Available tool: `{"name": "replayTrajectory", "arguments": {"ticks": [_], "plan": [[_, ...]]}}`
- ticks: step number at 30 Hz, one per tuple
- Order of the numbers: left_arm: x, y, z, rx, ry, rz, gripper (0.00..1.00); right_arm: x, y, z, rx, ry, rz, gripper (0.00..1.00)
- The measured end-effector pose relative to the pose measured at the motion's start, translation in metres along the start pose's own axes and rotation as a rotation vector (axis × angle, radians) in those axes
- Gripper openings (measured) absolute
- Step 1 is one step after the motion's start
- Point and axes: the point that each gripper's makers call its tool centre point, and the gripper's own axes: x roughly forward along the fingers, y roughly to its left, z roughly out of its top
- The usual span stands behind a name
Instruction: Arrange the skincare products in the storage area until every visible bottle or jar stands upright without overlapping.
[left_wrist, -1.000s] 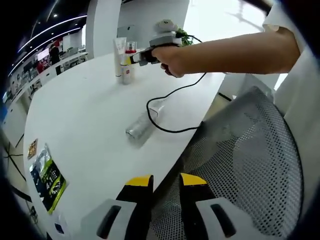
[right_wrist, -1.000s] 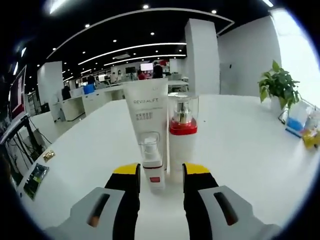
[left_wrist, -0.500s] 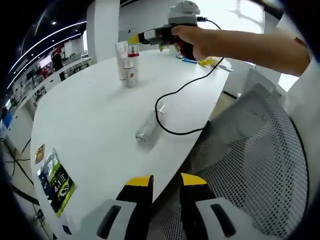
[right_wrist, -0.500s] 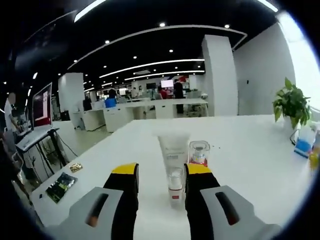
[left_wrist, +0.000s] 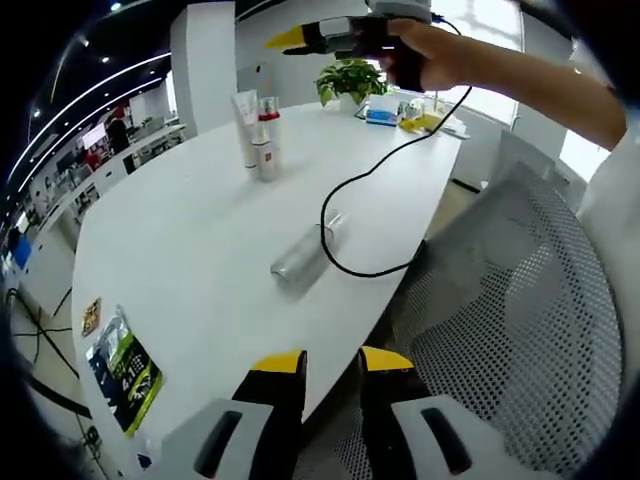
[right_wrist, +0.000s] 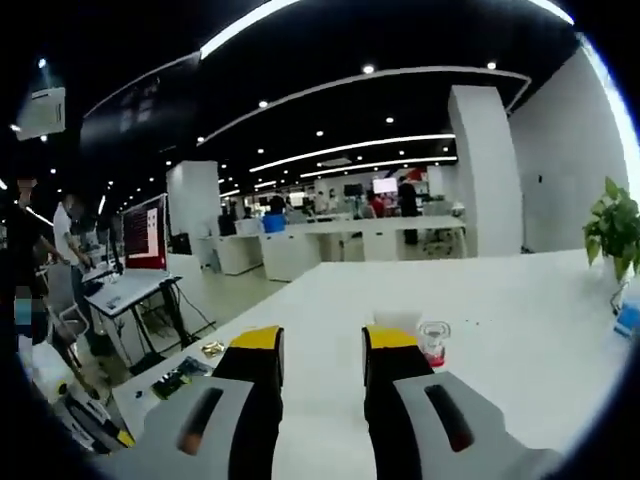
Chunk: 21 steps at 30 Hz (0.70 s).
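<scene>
Table (left_wrist: 200, 220): a clear bottle (left_wrist: 300, 255) is seen lying flat, crossed by a black cable (left_wrist: 345, 195).
Upright group: tube (left_wrist: 245, 115) and two bottles (left_wrist: 266, 150).
Claws: left gripper (left_wrist: 330, 365) and right gripper (right_wrist: 322, 340) parted, empty.

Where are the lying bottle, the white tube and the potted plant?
Lying bottle (left_wrist: 300, 258), left gripper view, on its clear body.
White tube (left_wrist: 245, 125), left gripper view, on its upper body.
Potted plant (left_wrist: 349, 80), left gripper view, on its leaves.

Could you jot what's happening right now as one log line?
left tongs: open, idle at table edge | right tongs: open, raised | clear bottle: lying flat | tube and two bottles: upright
</scene>
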Motion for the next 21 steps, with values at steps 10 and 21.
{"name": "replayTrajectory", "arguments": {"ticks": [10, 21], "plan": [[0.001, -0.004, 0.0, 0.024, 0.005, -0.006, 0.21, -0.057, 0.013, -0.025, -0.052, 0.061, 0.103, 0.25], [0.004, -0.01, -0.001, 0.032, 0.015, -0.032, 0.21, -0.123, -0.023, 0.009, -0.094, 0.052, 0.077, 0.24]]}}
